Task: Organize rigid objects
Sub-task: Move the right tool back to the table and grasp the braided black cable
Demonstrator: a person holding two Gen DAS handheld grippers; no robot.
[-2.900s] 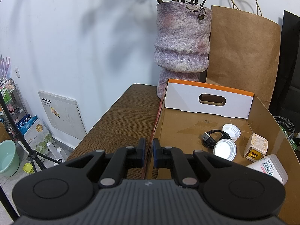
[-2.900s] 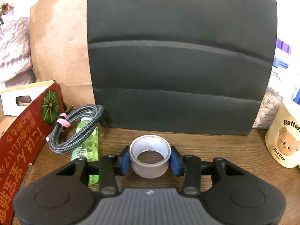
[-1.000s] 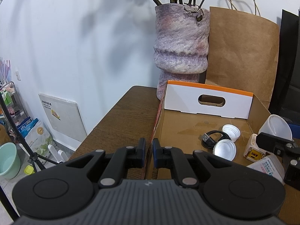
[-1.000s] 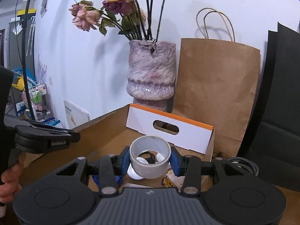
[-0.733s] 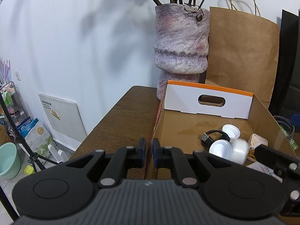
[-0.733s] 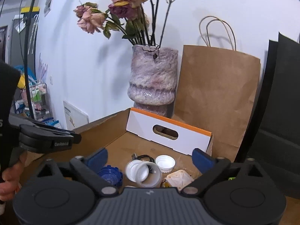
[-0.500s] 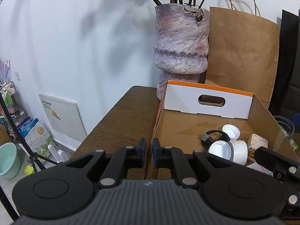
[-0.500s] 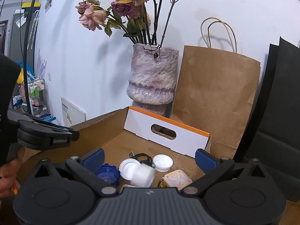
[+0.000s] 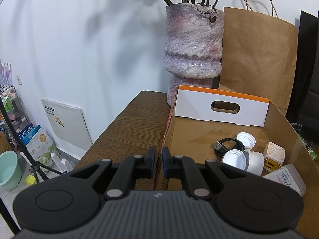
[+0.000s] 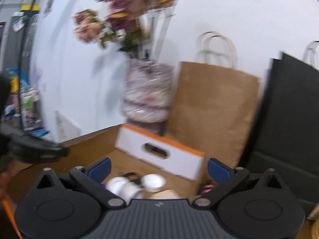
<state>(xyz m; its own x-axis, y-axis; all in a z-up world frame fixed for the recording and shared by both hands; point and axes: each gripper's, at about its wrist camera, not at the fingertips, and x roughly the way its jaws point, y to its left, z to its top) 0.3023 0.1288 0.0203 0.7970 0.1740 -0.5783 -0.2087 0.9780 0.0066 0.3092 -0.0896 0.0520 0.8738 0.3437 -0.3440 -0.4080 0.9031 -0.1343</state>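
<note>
Home: flower vase (image 9: 192,45), paper bag (image 9: 257,59).

Wooden table (image 9: 131,127) bears cardboard box (image 9: 191,139), vase (image 9: 192,45), paper bag (image 9: 257,59).

Your left wrist view is sharp and evenly lit, with soft flower shadows spread on the white wall (image 9: 83,39). Your right wrist view is smeared by motion blur; the vase (image 10: 147,91) and flowers (image 10: 119,20) ghost. Both views bend and darken at the corners.
</note>
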